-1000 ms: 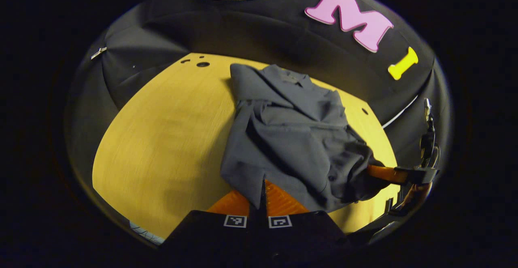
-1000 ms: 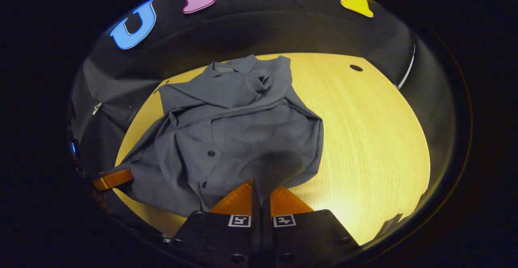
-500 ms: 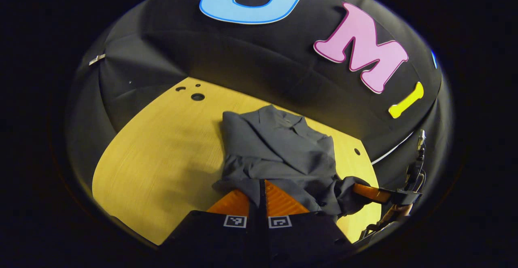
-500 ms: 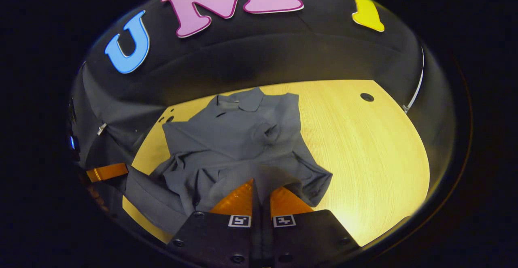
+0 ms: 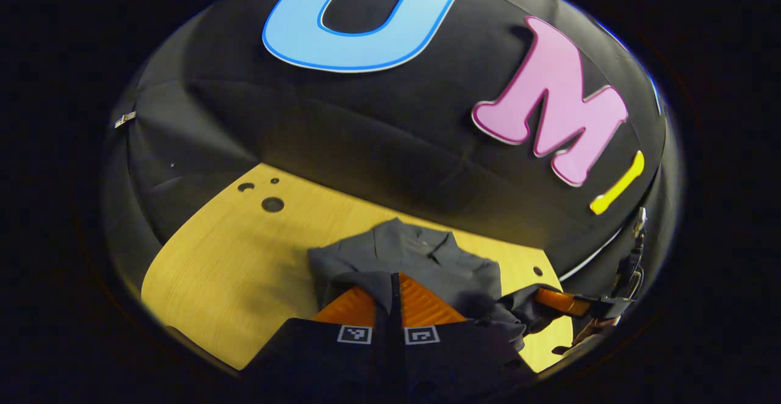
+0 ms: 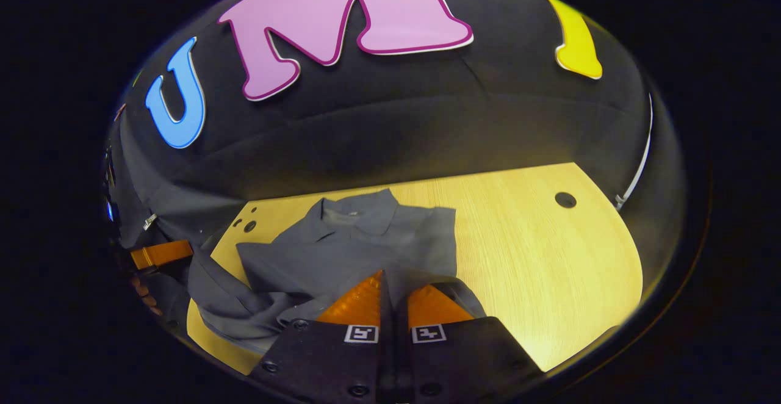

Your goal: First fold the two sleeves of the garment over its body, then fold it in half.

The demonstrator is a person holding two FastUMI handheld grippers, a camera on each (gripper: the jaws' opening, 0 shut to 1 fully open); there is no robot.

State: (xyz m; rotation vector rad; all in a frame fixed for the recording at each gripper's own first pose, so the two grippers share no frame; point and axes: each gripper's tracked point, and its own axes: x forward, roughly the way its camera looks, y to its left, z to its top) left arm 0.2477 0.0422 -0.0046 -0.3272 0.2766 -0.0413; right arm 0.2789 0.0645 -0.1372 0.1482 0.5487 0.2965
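Note:
A dark grey collared shirt (image 5: 421, 257) lies on the yellow wooden table (image 5: 232, 257), its collar toward the back wall. My left gripper (image 5: 395, 277) is shut on the shirt's bottom hem, a thin strip of cloth pinched between its orange fingers (image 5: 421, 306). In the right gripper view the same shirt (image 6: 348, 242) spreads ahead, and my right gripper (image 6: 385, 274) is shut on the hem's other corner. Both hems are lifted and carried over the shirt's body near the collar. The right gripper (image 5: 564, 301) appears at the lower right of the left gripper view, the left gripper (image 6: 160, 252) at the left edge of the right gripper view.
Round holes mark the table at the far left corner (image 5: 272, 204) and the far right corner (image 6: 565, 199). Black cloth walls close off the table's back and sides. Bare tabletop stretches to the right of the shirt (image 6: 537, 263).
Both grippers have carried the shirt's bottom hem forward toward the collar, folding the lower half over the upper. Far less of the shirt's body is exposed now.

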